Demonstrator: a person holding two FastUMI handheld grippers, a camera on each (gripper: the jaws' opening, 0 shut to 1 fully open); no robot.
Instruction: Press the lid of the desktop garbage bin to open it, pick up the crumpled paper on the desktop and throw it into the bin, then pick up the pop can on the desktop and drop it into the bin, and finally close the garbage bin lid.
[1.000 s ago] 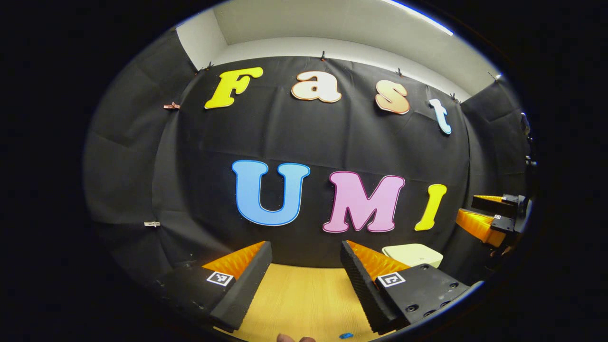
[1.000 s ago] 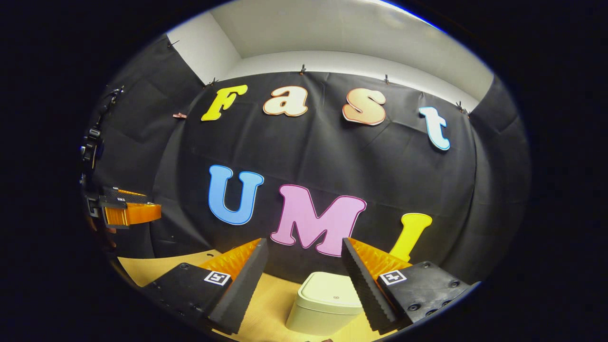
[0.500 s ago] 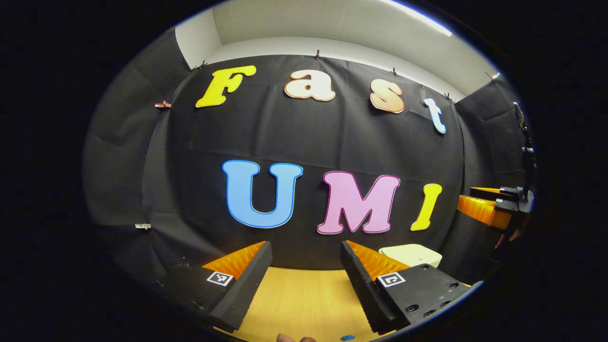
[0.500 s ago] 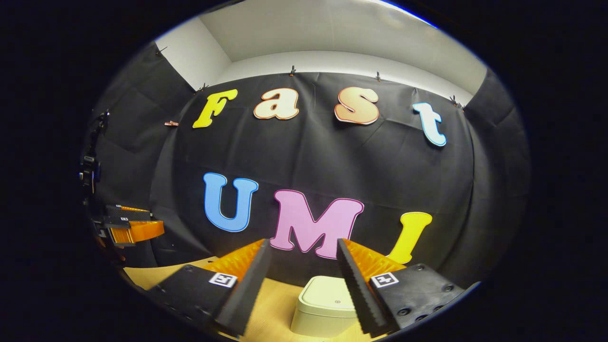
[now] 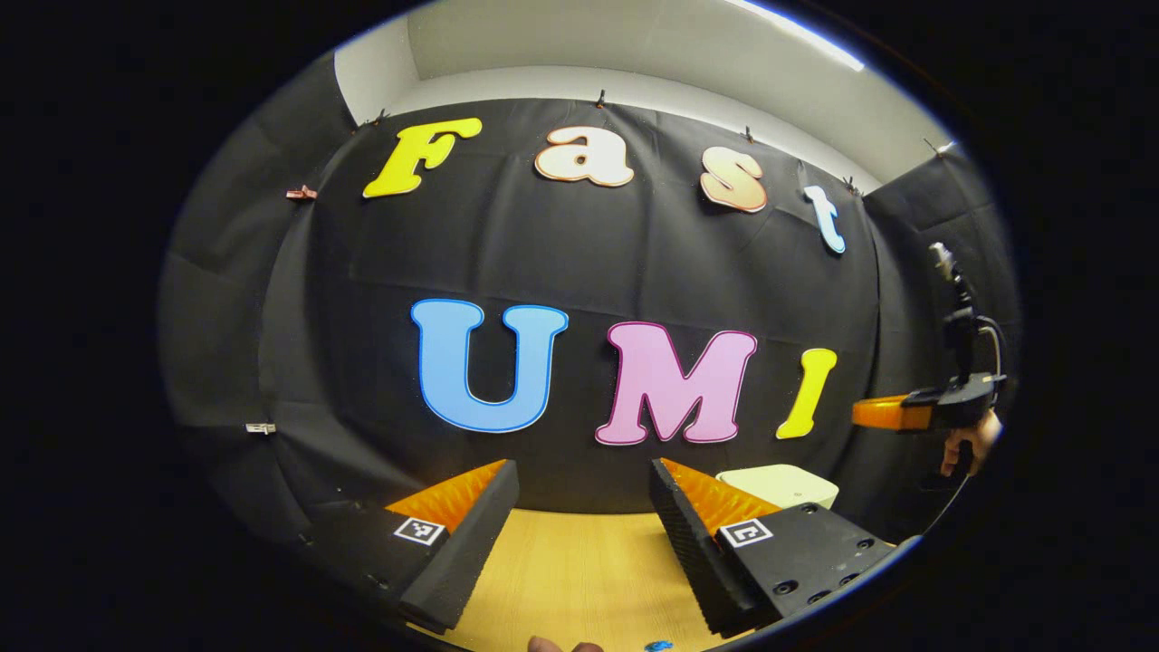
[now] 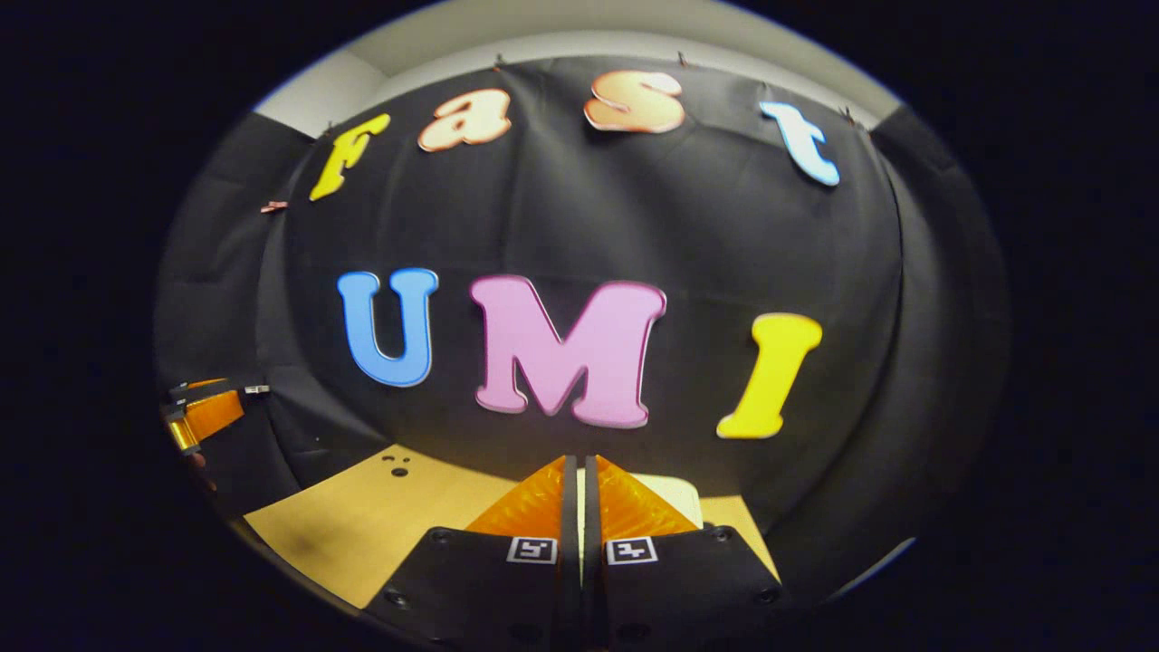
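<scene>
The left gripper (image 5: pixel 584 525) gapes wide over the smooth wooden desk (image 5: pixel 579 570), holding nothing. The right gripper (image 6: pixel 579 507) has its ridged fingers pressed together, empty. At 12 o'clock behind them sits the boxy, round-cornered bin (image 6: pixel 679 493) (lid down).

Pale cream garbage bin (image 5: pixel 783 483) with a lid of the same cream; in the right gripper view the bin (image 6: pixel 675 493) reads as pale cream too. Desktop (image 5: pixel 579 570) in warm yellow wood tone with a fine lengthwise grain; also light wood (image 6: pixel 362 525) in the right gripper view. Small bright blue scrap (image 5: pixel 658 646) at the desktop's near edge. Upper room wall (image 5: pixel 652 45) off-white.
</scene>
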